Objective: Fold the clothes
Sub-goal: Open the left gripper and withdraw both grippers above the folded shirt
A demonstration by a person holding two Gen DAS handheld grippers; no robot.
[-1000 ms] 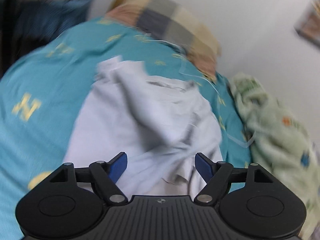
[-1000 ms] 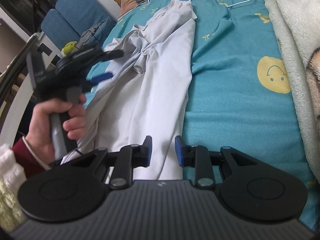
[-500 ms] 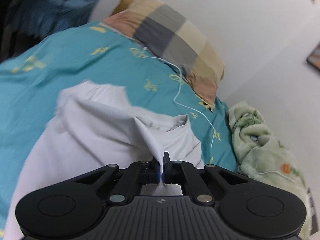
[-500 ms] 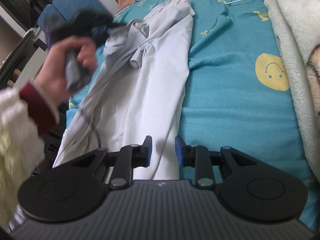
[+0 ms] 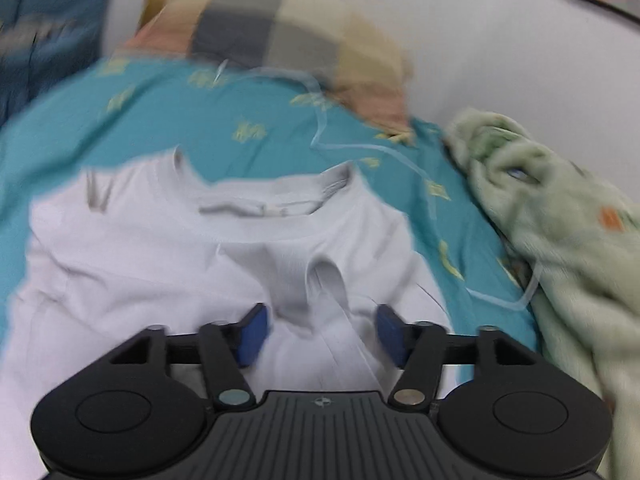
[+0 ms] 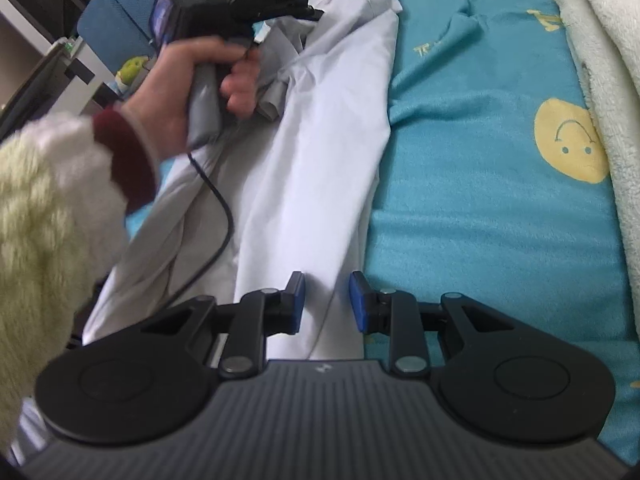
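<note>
While the bed with its teal, yellow-patterned sheet [image 6: 480, 128] fills both views as it did a second ago, the pale lilac long-sleeved shirt [image 5: 168, 272] on it has changed shape. A second ago its upper part lay bunched and twisted; now, in the left wrist view, the ribbed neckline [image 5: 276, 216] lies open and facing the plaid pillow [image 5: 288, 28], with the shoulders spread to either side. A small ridge of fabric [image 5: 324, 284] stands up just beyond the left gripper [image 5: 320, 330], likely where the cloth was pinched half a second ago. That gripper's jaws were pressed together on the fabric then; now they are opening, spread wide, with the shirt lying beneath and between them but no pad pressing on it. In the right wrist view the person's hand [image 6: 188, 80] carries this gripper over the shirt's upper left side, where grey folds remain crumpled.

The right gripper [image 6: 326, 304] has kept its place at the lower hem, jaws partly spread as before, the cloth between them; whether its pads touch it I cannot tell.

My reading: the collar has been pulled out flat and released, so spreading is nearly done, and the crumpled sleeve needs smoothing before folding.
</note>
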